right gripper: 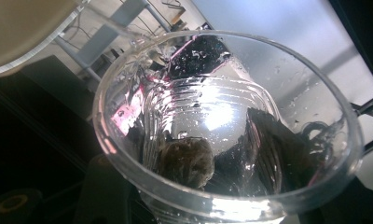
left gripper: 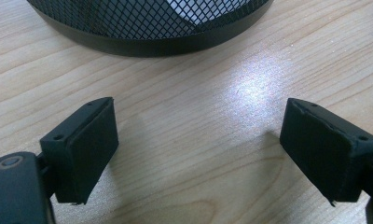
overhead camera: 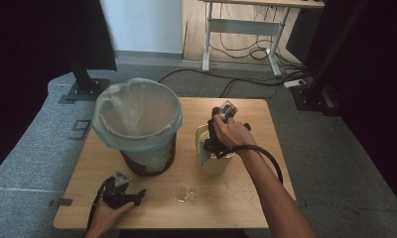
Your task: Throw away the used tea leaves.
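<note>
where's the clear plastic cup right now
In the high view the clear plastic cup is held in the right gripper, lifted over the white container at the table's right half, to the right of the lined mesh bin.

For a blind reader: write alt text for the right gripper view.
A clear plastic cup, seen from its open mouth, sits between the right gripper's black jaws, droplets on its wall and a dark brownish lump at the bottom. A pale rim crosses the upper left corner.
</note>
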A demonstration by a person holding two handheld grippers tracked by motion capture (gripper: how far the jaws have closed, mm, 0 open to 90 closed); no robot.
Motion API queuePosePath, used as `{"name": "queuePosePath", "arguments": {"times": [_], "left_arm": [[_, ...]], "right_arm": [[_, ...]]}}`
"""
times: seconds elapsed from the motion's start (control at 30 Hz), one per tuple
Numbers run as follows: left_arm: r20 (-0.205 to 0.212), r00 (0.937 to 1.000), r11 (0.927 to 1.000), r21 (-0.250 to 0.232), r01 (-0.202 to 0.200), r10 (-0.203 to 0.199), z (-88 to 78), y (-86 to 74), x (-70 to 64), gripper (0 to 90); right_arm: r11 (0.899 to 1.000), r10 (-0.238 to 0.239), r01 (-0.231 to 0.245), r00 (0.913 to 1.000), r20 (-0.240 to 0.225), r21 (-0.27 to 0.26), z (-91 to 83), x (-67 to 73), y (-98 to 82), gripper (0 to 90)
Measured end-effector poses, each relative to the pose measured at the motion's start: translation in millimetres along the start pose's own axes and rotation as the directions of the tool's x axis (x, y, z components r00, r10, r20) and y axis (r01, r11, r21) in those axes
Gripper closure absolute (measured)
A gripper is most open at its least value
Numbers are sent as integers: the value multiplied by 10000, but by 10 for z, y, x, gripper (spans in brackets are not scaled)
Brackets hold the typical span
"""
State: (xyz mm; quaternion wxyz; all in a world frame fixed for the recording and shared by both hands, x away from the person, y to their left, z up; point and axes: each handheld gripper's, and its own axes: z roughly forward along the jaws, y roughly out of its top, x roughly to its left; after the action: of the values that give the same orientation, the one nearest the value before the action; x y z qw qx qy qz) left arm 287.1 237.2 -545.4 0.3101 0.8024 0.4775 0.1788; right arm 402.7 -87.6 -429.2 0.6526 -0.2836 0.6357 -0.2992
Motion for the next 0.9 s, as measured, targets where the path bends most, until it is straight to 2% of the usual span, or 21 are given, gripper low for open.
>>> {"name": "queuePosePath", "arguments": {"times": [0.03,0.13,0.2,0.27,0.3,0.37,0.4,0.43,0.47,0.5,0.53,0.57,0.6,0.63,0.67,0.7,0.77,0.8,0.83,0.87,0.9], "left_arm": [[9,10000,10000,11,-9,9,1,1,0,108],[10,10000,10000,23,-20,20,0,2,1,107],[16,10000,10000,15,-18,18,0,1,1,107],[13,10000,10000,6,-5,5,1,1,1,108],[22,10000,10000,15,-25,25,0,1,2,107],[25,10000,10000,17,-24,24,1,2,2,107],[25,10000,10000,17,-24,24,1,2,2,107],[25,10000,10000,24,-25,25,1,3,2,107],[23,10000,10000,32,-22,22,0,3,2,107],[23,10000,10000,32,-22,22,0,3,2,108],[31,10000,10000,35,-27,27,0,3,2,108],[28,10000,10000,39,-27,27,0,4,2,107],[28,10000,10000,39,-27,27,0,4,2,107],[21,10000,10000,47,-24,24,1,6,2,106],[23,10000,10000,53,-25,25,0,6,1,106],[25,10000,10000,41,-27,27,0,4,2,107],[29,10000,10000,37,-32,32,-1,2,2,107],[34,10000,10000,36,-39,39,-1,2,3,107],[36,10000,10000,36,-31,31,0,3,3,106],[36,10000,10000,36,-31,31,0,3,3,106],[35,10000,10000,39,-34,34,0,4,3,106]], "right_arm": [[9998,143,-143,9999,-15,133,19,-43,-45,466],[9998,-170,171,9998,-126,33,9,-55,-39,466],[9998,-185,185,9998,-33,-56,3,-66,-21,467],[9987,-499,498,9988,-19,-68,-19,-46,22,467],[9988,-481,481,9988,26,23,-27,-49,31,467],[10000,75,-75,10000,-64,-24,-26,-96,20,467],[10000,75,-75,10000,-64,-24,-26,-96,20,467],[9995,271,-269,9995,-147,136,-26,-91,16,465],[9995,-322,323,9995,-71,27,-15,-94,11,464],[9995,-322,323,9995,-71,27,-15,-94,11,464],[9998,-163,165,9997,-170,101,-30,-84,16,464],[9989,442,-439,9989,-159,175,-10,-91,-4,464],[9989,319,-313,9994,-166,341,-12,-77,15,464],[9991,-340,343,9993,-121,236,-23,-67,48,464],[9995,-300,300,9995,-28,117,-51,-42,84,465],[10000,-26,26,10000,26,-8,-52,-41,90,465],[9999,134,-135,9999,80,89,-29,-45,71,465],[9996,-23,21,10000,70,281,-9,-48,45,464],[9976,-635,631,9979,147,269,-6,-40,1,465],[9976,-635,631,9979,147,269,-6,-40,1,465],[9965,-694,683,9973,222,479,7,-55,-82,464]]}}
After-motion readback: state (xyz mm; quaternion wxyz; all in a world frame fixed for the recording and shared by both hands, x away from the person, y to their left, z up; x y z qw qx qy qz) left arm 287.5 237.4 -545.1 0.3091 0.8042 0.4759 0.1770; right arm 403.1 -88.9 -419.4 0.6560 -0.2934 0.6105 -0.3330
